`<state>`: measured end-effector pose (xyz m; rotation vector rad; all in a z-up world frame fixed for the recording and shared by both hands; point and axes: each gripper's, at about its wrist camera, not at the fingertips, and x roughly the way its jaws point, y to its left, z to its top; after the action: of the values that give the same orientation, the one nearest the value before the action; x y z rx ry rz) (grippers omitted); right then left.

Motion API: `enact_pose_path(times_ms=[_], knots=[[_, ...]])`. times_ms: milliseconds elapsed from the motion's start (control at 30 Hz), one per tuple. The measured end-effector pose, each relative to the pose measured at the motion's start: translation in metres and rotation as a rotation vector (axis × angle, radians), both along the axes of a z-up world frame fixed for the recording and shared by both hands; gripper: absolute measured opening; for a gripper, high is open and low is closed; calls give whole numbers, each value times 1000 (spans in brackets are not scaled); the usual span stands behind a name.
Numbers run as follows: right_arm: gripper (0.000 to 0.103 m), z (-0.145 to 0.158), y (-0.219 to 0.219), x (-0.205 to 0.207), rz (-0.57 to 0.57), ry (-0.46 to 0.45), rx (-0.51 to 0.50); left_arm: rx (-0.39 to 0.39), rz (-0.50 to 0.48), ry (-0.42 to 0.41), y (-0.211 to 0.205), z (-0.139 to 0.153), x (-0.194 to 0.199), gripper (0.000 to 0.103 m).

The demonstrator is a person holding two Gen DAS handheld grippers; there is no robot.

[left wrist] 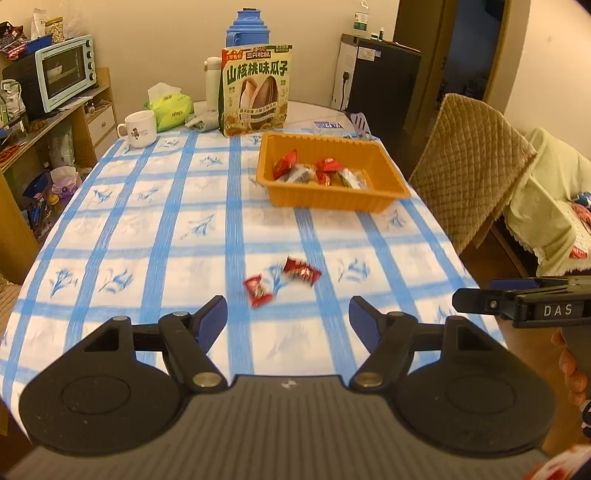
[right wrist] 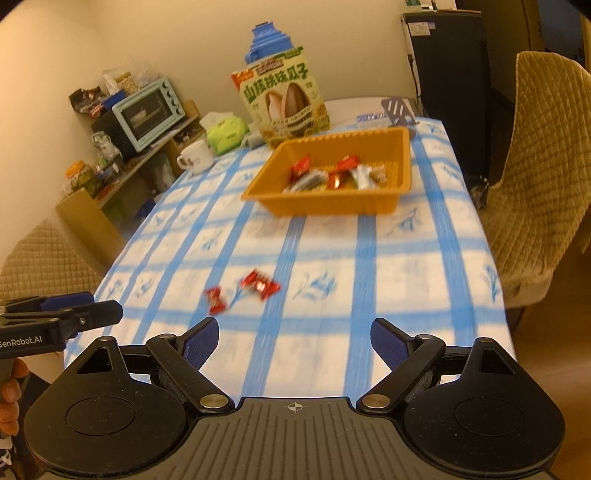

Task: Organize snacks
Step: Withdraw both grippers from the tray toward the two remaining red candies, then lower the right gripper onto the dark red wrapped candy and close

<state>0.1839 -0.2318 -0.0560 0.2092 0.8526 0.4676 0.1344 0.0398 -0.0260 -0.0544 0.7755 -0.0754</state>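
Two red wrapped snacks lie loose on the blue-checked tablecloth: a small one [left wrist: 258, 291] [right wrist: 216, 300] and a larger one [left wrist: 301, 271] [right wrist: 260, 284] just right of it. An orange tray [left wrist: 384, 155] [right wrist: 400, 147] farther back holds several wrapped snacks [left wrist: 325, 170] [right wrist: 334, 174]. My left gripper [left wrist: 288, 314] is open and empty, held above the near table edge, short of the loose snacks. My right gripper [right wrist: 293, 334] is open and empty, also near the front edge. Each gripper shows side-on in the other's view, the right one [left wrist: 517, 301], the left one [right wrist: 66, 317].
A large sunflower-seed bag [left wrist: 255, 90] [right wrist: 282, 99] stands behind the tray, with a white mug [left wrist: 140, 128] [right wrist: 195, 157], green tissue pack [left wrist: 170, 109], white bottle [left wrist: 213, 83] and blue thermos [left wrist: 248, 27]. A padded chair [left wrist: 469, 166] [right wrist: 535, 177] stands at the right. Shelves with a toaster oven [left wrist: 66, 72] are at the left.
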Motion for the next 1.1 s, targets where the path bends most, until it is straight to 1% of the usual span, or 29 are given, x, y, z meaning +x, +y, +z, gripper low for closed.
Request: enact_pose_path(times_ms=[333, 600, 833, 1100], knots=[[89, -16, 31, -53, -25, 46, -25, -12, -36, 29, 25, -17, -44, 71], [89, -30, 53, -69, -17, 79, -61, -13, -22, 54, 42, -31, -59, 71], [89, -40, 64, -63, 17, 94, -104, -31, 2, 78, 49, -40, -58, 71], [89, -48, 71, -30, 84, 56, -142, -30, 79, 90, 54, -45, -40, 71]])
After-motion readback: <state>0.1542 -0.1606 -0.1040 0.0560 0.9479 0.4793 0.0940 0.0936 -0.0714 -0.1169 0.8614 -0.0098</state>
